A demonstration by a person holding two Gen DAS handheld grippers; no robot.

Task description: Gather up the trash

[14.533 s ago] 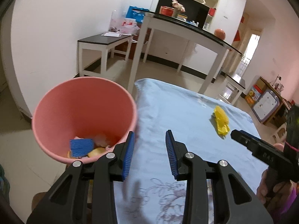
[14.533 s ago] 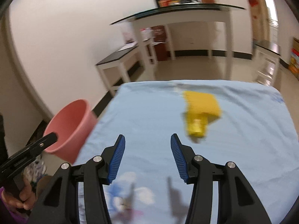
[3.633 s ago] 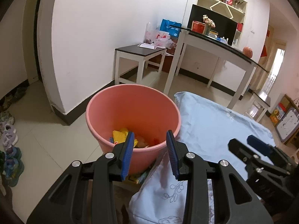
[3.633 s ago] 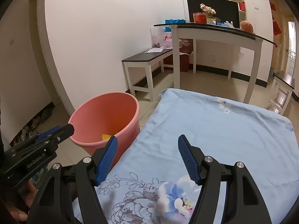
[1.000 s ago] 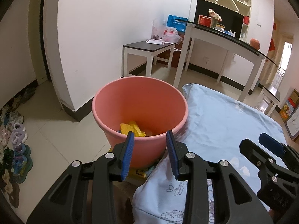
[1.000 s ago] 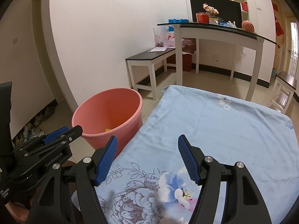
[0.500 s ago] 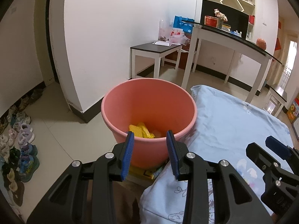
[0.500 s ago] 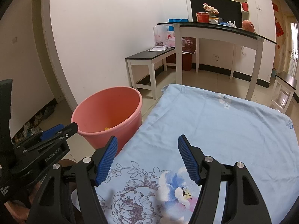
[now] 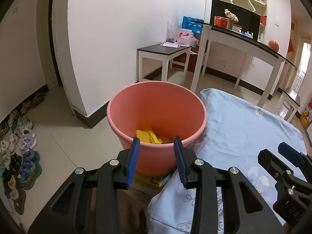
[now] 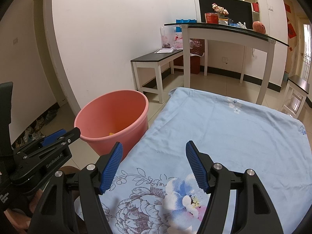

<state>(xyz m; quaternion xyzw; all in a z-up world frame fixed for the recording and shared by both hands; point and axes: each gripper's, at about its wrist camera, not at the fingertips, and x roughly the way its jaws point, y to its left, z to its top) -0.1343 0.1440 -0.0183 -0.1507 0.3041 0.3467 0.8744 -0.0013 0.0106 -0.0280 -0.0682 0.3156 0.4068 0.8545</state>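
A pink bucket [image 9: 156, 105] stands on the floor beside the table; yellow trash [image 9: 148, 135] lies at its bottom. It also shows in the right wrist view [image 10: 113, 115]. My left gripper [image 9: 157, 159] is open and empty, held just in front of the bucket's near rim. My right gripper [image 10: 154, 165] is open and empty above the light blue floral tablecloth [image 10: 224, 128]. No trash shows on the cloth.
A white wall corner [image 9: 78, 107] stands behind the bucket. Shoes [image 9: 21, 150] line the floor at left. A low dark-topped bench [image 9: 163, 50] and a tall white table [image 9: 243, 42] stand at the back. A stool [image 10: 296, 91] is at far right.
My left gripper has drawn back and up from the bucket, so the bucket sits farther away. The right gripper has barely moved. The yellow piece seen earlier on the cloth now lies in the bucket.
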